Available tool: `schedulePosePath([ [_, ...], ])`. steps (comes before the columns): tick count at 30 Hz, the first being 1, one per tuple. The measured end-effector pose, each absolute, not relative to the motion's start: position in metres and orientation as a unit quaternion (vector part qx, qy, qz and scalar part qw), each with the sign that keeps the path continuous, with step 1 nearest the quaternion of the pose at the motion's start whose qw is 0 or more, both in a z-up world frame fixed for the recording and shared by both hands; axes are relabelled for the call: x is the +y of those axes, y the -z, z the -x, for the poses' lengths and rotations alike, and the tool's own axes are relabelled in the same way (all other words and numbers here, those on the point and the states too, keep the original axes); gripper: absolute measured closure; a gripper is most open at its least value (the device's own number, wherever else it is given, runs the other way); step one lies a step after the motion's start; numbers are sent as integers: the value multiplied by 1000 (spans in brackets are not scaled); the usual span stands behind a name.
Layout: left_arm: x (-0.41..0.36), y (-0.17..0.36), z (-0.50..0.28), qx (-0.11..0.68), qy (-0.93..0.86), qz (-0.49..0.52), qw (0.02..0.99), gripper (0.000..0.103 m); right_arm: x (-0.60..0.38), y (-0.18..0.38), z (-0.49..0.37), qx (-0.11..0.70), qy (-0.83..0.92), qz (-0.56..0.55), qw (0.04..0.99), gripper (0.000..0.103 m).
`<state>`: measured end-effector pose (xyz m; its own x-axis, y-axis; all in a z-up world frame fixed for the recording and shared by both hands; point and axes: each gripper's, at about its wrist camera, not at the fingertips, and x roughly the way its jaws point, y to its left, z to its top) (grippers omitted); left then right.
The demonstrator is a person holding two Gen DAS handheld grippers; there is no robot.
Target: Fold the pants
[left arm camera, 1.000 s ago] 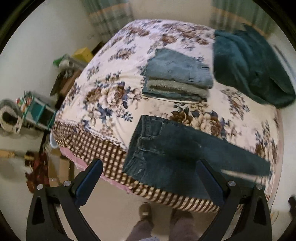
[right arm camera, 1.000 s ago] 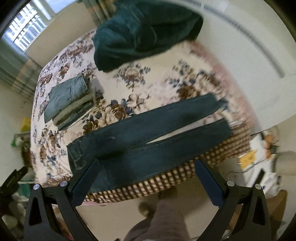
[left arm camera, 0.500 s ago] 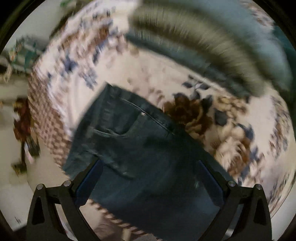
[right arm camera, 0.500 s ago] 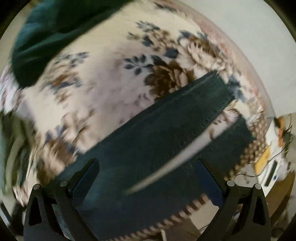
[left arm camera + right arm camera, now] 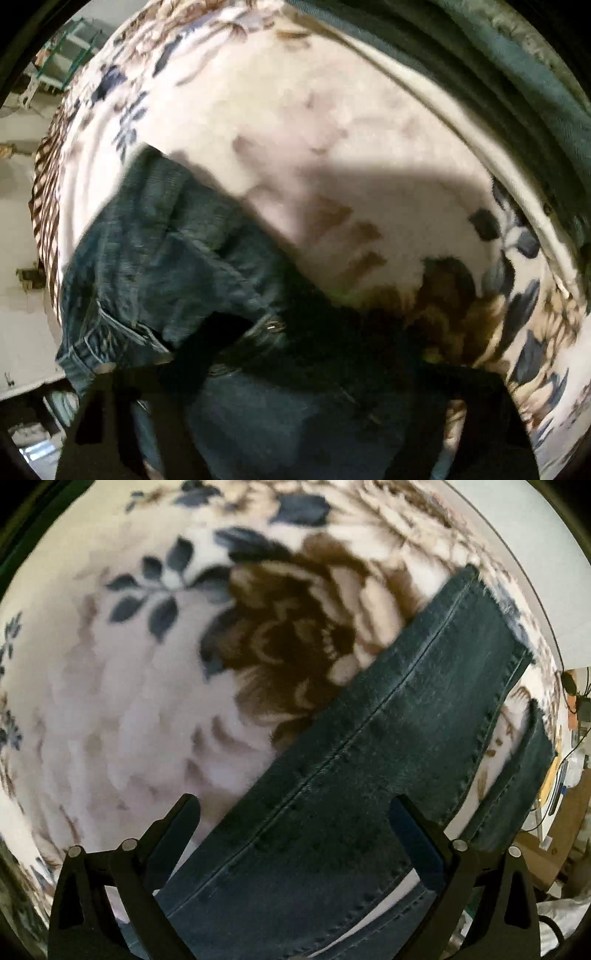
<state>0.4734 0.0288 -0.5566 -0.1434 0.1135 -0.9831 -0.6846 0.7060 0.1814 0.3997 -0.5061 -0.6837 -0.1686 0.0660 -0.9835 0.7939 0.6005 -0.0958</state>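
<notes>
While both tools sit low over the bed, the right gripper (image 5: pixel 295 834) shows most plainly: its two fingers stand wide apart at the bottom of the right wrist view, released, with one leg of the pants (image 5: pixel 388 738) running up between them toward the upper right of the frame, where the frayed hem lies. The second leg shows at the right edge, separated from the first by a strip of bedspread (image 5: pixel 129 701), so the legs are not yet laid together. The left gripper (image 5: pixel 295 387) is a dark shape across the bottom of the left wrist view, deep in shadow and blurred; whether it is released or clenched on cloth I cannot tell. Just beyond it lies the waist end of the pants (image 5: pixel 155 266), with a pocket seam and a small metal rivet at lower centre, reaching toward the left edge of the frame near the bed's checked border. A stack of folded clothes (image 5: pixel 509 74) curves along the upper right. By my reading the step in hand is the opening grasp, one tool at the waist and one at the leg. Next, each should pinch the far edge of the cloth firmly, then carry one leg over onto the other without dragging the lower layer.
</notes>
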Motion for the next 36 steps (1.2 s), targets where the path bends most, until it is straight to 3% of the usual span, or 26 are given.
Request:
schedulePosePath([
  [1,28,549,-471,675,-314,211,633,63,-505,688,-400,696,315,-312,565,12],
  [3,27,534,-466,661,-295,217,655,72,-502,689,-401,695,307,-308,572,26],
  [5,28,513,-455,641,-274,233,678,83,-502,685,-398,686,304,-313,582,61],
  [7,30,496,-437,625,-257,254,692,90,-505,676,-390,671,299,-339,587,88],
  [10,35,464,-408,599,-231,295,708,92,-503,652,-382,659,286,-346,604,93],
  [14,42,411,-363,566,-196,328,731,93,-500,613,-360,638,257,-334,644,95],
  [17,58,399,-294,554,-171,313,752,93,-499,586,-327,625,248,-326,664,95],
  [24,79,461,-189,588,-169,354,707,93,-542,553,-207,619,272,-313,667,96],
  [29,90,531,-142,627,-179,368,663,92,-547,596,-154,657,267,-304,636,96],
  [32,95,546,-129,619,-163,411,650,89,-550,622,-131,667,240,-362,606,93],
  [33,98,542,-126,615,-158,418,650,89,-549,623,-124,660,240,-380,602,88],
  [35,104,532,-119,602,-144,432,656,84,-551,617,-105,643,238,-409,602,51],
  [36,107,525,-115,596,-144,436,658,80,-552,614,-97,633,236,-419,606,44],
])
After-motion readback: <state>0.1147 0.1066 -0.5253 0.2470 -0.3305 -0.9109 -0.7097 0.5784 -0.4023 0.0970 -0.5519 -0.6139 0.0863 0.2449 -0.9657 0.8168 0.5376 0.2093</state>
